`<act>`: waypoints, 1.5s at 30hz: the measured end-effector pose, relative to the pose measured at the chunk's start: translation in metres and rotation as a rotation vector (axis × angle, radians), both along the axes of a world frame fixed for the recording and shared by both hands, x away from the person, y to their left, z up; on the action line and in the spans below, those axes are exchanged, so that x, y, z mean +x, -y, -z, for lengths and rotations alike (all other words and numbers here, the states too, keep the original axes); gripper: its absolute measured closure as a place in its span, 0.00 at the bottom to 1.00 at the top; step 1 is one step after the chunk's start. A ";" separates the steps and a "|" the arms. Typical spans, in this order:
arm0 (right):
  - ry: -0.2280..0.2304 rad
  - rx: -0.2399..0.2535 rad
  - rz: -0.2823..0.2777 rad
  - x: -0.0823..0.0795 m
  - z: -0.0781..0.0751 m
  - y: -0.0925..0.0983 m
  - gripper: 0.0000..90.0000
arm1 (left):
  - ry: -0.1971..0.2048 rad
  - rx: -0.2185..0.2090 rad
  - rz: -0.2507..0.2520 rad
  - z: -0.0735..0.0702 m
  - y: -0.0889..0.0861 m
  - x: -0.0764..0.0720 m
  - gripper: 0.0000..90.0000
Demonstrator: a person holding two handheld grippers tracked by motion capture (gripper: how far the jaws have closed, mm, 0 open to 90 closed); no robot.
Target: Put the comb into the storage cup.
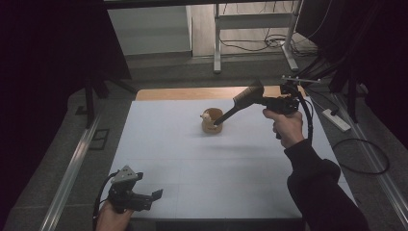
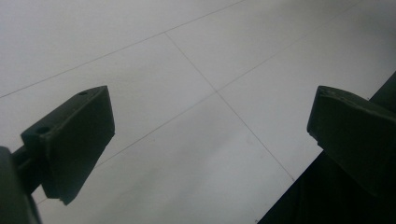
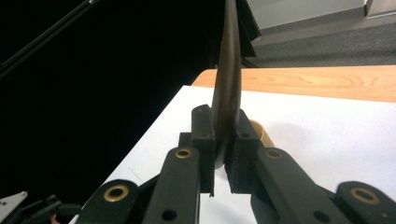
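Note:
A dark wooden spatula (image 1: 248, 95) slants over the white table (image 1: 192, 163), its broad end up and its thin handle reaching down into a small tan cup (image 1: 211, 121) with a little figure on its rim. My right gripper (image 1: 266, 101) is shut on the spatula near its broad end, held up by a hand in a dark sleeve. In the right gripper view the spatula (image 3: 229, 60) rises edge-on from between the jaws of my right gripper (image 3: 222, 123), and a part of the tan cup (image 3: 262, 134) peeks out behind them. My left gripper (image 1: 155, 195) rests low at the table's front left, open and holding nothing (image 2: 210, 112).
A wooden strip (image 1: 192, 93) borders the table's far edge. Metal rails (image 1: 72, 168) run along both sides. Dark curtains hang at left and right, and a metal stand with cables (image 1: 250, 43) is on the floor beyond.

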State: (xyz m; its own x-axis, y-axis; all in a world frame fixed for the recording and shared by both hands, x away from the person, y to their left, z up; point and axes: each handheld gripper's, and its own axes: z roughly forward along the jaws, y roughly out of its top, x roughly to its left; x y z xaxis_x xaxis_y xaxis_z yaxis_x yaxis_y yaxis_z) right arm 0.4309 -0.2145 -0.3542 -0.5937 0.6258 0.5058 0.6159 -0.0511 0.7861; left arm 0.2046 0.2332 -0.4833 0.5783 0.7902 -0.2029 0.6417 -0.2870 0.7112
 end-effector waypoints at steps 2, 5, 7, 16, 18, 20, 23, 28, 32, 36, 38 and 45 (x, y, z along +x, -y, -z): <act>0.002 0.001 0.009 0.002 -0.002 0.001 0.93 | 0.002 -0.001 0.002 0.000 0.000 0.000 0.02; 0.005 0.001 0.015 0.004 -0.003 0.001 0.93 | 0.002 -0.003 0.002 0.000 0.000 0.000 0.02; 0.011 0.004 0.027 0.007 -0.005 0.002 0.93 | 0.000 -0.008 0.003 0.000 0.000 0.000 0.02; 0.020 0.000 0.052 0.015 -0.011 0.001 0.93 | -0.005 -0.011 0.006 0.001 -0.001 0.001 0.01; 0.023 -0.001 0.059 0.018 -0.012 0.001 0.93 | -0.008 -0.015 0.005 0.001 -0.001 0.001 0.01; 0.022 -0.001 0.066 0.020 -0.012 0.000 0.93 | -0.010 -0.016 0.005 0.001 -0.001 0.001 0.01; 0.023 -0.002 0.073 0.023 -0.012 -0.001 0.93 | -0.011 -0.017 0.005 0.001 -0.001 0.001 0.01; 0.023 -0.002 0.088 0.027 -0.010 -0.002 0.93 | -0.012 -0.021 0.001 0.001 -0.002 0.001 0.00; 0.020 -0.012 0.099 0.030 -0.008 -0.005 0.93 | -0.012 -0.021 0.003 0.001 -0.002 0.002 0.00; 0.020 -0.017 0.109 0.034 -0.007 -0.007 0.93 | -0.013 -0.021 0.001 0.001 -0.002 0.002 0.00; 0.021 -0.023 0.114 0.036 -0.006 -0.009 0.93 | -0.014 -0.022 0.000 0.001 -0.002 0.002 0.00; 0.014 -0.031 0.118 0.041 0.000 -0.015 0.93 | -0.016 -0.025 -0.005 0.001 -0.002 0.002 0.00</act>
